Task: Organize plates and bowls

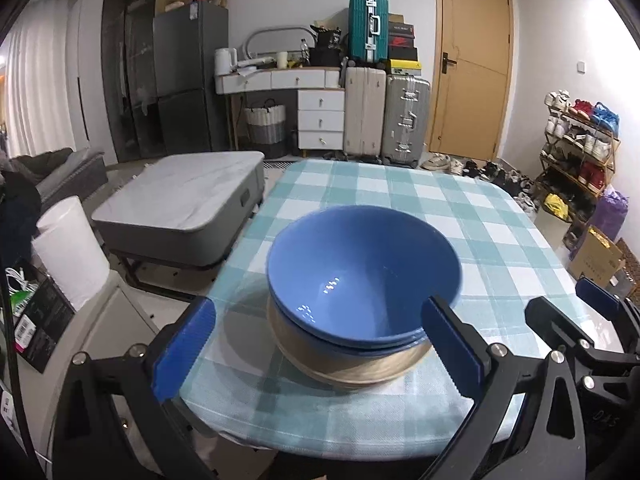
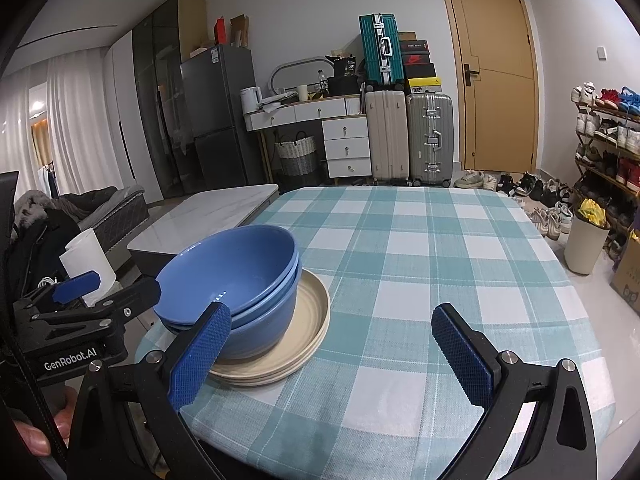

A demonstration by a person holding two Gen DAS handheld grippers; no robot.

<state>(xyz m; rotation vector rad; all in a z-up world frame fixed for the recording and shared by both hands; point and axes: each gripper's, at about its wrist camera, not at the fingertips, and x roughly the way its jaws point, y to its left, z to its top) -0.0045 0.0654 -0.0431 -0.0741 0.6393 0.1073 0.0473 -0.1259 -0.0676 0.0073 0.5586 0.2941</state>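
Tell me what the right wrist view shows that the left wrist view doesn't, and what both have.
Only the right wrist view: the cream plates seen side-on as a flat stack under the bowls, a white bin by the shoe rack, and the left gripper from outside, open, beside the bowls.

Only the left wrist view: the inside of the top blue bowl, empty, and the right gripper's finger at the right edge.

Both: the nested blue bowls on plates, the checked tablecloth, both grippers open, holding nothing.

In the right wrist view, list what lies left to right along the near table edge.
Left gripper → stacked blue bowls → beige plates under them → bare checked tablecloth → right gripper's right finger.
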